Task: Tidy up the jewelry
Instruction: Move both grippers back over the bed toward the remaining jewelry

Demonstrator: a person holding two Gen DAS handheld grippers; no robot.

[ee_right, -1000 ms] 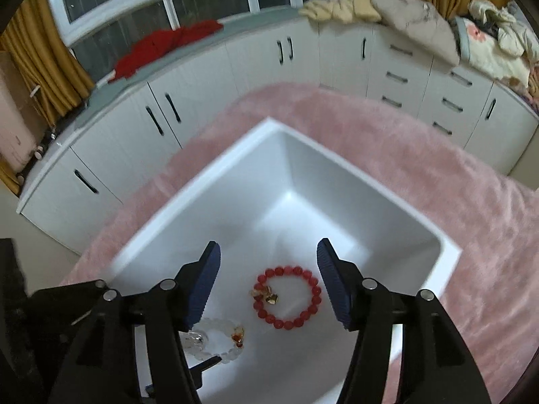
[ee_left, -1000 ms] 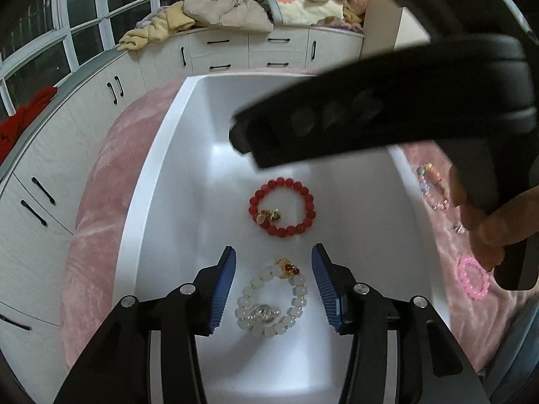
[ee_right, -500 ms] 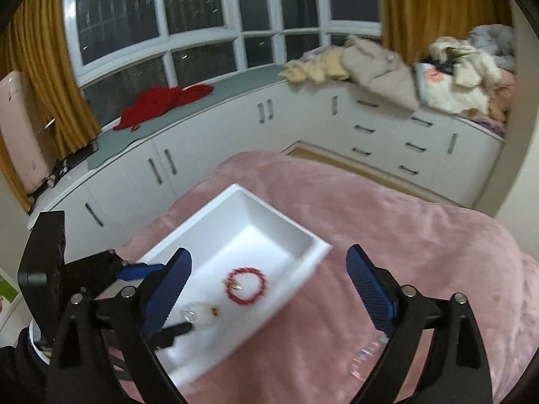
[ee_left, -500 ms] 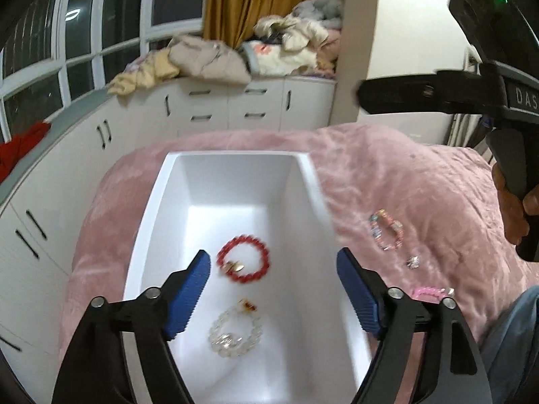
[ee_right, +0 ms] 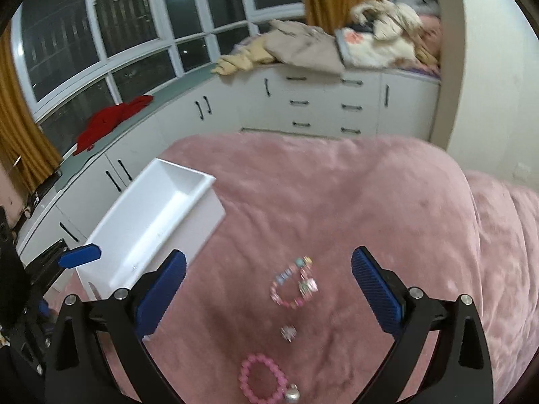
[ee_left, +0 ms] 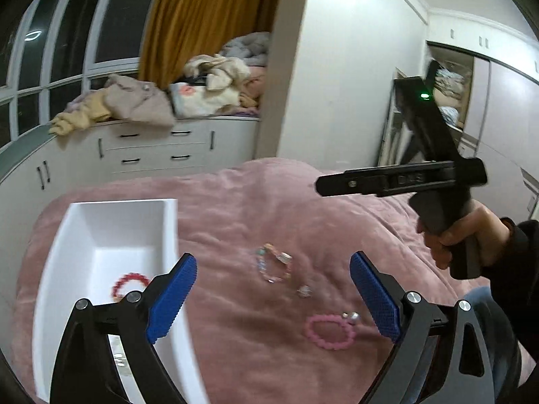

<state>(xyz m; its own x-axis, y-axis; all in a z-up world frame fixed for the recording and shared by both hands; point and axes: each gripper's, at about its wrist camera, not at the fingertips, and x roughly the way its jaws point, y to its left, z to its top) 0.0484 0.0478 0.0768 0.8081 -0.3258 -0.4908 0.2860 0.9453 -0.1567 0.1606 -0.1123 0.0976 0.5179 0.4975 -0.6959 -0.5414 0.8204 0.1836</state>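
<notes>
Both hand-held grippers, left (ee_left: pixel 271 298) and right (ee_right: pixel 267 298), hung released above the bed (ee_right: pixel 353 202), tilted down toward the bracelets (ee_right: pixel 293 286).

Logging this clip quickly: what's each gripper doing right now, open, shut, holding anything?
Left gripper: open, holding nothing, above the pink blanket.
Right gripper: open, holding nothing, above the multicolored bracelet.

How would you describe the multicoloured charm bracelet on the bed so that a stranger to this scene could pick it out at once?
Start at the pink blanket covering the bed, then look to the right of the white box. Three pieces lie there in a loose row. The multicoloured bracelet is the one farthest from the cameras, beyond a small silvery charm and a plain pink bead bracelet; only it mixes square charms of several colours.
</notes>
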